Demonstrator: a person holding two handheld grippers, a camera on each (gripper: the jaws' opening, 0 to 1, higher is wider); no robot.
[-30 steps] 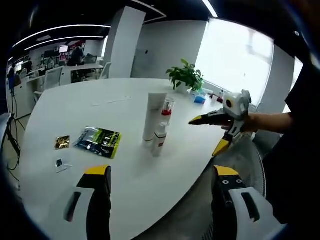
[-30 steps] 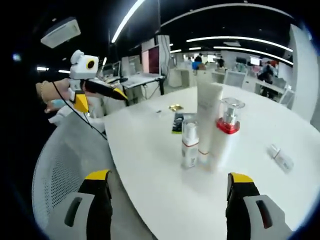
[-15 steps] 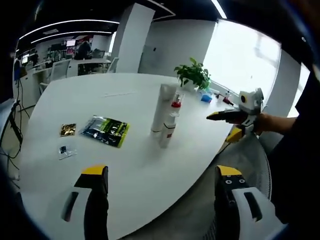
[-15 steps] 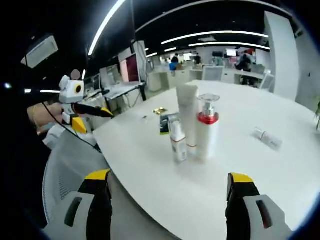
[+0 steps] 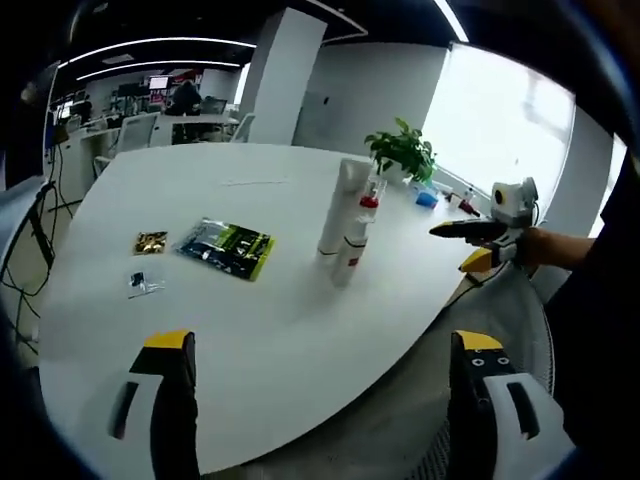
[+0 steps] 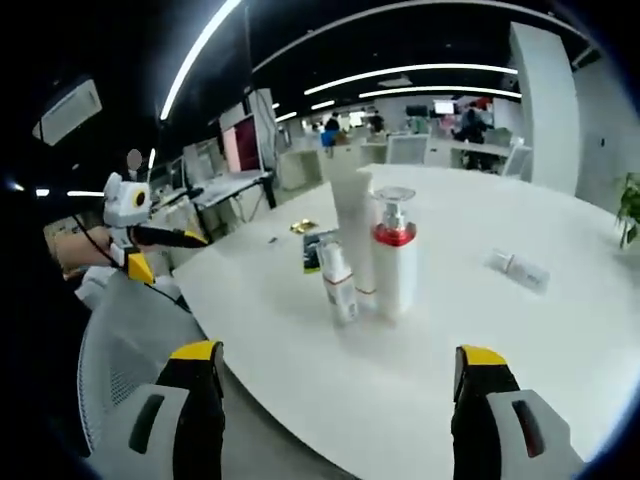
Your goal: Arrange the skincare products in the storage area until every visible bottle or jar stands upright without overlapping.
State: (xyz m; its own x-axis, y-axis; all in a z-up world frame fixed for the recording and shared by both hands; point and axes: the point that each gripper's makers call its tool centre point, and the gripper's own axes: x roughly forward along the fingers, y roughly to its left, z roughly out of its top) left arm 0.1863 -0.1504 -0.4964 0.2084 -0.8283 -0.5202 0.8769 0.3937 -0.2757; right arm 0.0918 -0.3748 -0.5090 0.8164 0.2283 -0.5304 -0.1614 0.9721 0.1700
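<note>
Where left gripper view looks: left gripper (image 5: 320,400) jaws wide, empty; 3 bottles (image 5: 348,225) upright, clustered mid-table (image 5: 250,320). Right gripper view: right gripper (image 6: 335,400) wide, empty; bottles touching — nudging one likely topples neighbours.

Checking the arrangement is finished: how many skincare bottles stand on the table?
3, clustered upright mid-table: tall white tube, red-collared pump bottle beside it, small bottle in front. None seems hidden.
</note>
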